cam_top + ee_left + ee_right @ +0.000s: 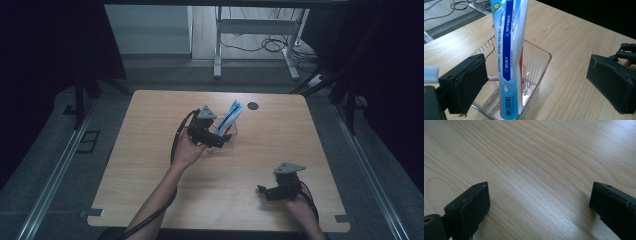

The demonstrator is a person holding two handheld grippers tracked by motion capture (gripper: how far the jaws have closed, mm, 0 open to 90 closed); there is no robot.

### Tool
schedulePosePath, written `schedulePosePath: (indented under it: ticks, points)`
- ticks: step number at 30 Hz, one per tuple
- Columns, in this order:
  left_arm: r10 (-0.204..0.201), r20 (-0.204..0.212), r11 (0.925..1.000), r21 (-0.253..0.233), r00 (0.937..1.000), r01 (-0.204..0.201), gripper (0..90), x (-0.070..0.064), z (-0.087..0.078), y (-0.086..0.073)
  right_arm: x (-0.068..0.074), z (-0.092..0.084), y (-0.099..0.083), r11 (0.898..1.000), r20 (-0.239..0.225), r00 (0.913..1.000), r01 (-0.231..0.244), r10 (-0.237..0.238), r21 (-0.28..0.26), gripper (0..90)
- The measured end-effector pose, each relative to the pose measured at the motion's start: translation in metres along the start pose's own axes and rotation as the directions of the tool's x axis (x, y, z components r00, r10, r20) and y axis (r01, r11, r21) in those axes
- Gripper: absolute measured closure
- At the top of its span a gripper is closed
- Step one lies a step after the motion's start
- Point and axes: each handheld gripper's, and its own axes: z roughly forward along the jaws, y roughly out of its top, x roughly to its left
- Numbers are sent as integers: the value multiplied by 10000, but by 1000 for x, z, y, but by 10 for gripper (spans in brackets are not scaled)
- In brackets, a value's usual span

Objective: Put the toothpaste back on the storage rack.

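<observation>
From where I stood, the left gripper (216,134) sat at the clear plastic cup (534,75) near the middle of the wooden table (150,175), its jaws spread wide with nothing between the pads. The toothpaste tube (510,57) stood in the cup, leaning toward the far side with its upper end well above the rim. A toothbrush seemed to lie in there too — a pinkish handle (492,78) showed behind the left jaw and white bristles (430,74) at the edge of the left gripper view, though I could not tell how it rested.

The right gripper (270,191) hung low over bare wood near the table's near right corner, well apart from the cup, its jaws likewise apart and empty.

The worry, as I judged it, was the cup itself: light-looking, with a tall tube leaning out of it. One jaw pad stood just beside the cup wall — a sideways nudge or a careless withdrawal could catch the rim and tip the lot over. Had the jaws closed on the tube off-centre, it might have levered the cup along with it, since nothing steadied the cup from the other side.
</observation>
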Motion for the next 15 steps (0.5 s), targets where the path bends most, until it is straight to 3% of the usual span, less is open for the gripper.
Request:
schedulePosePath:
  ticks: [15]
  points:
    - [-65,4,9999,113,10000,65,0,-4,-8,-8,0,0,0,10000,13,10000,6,-6,5,29]
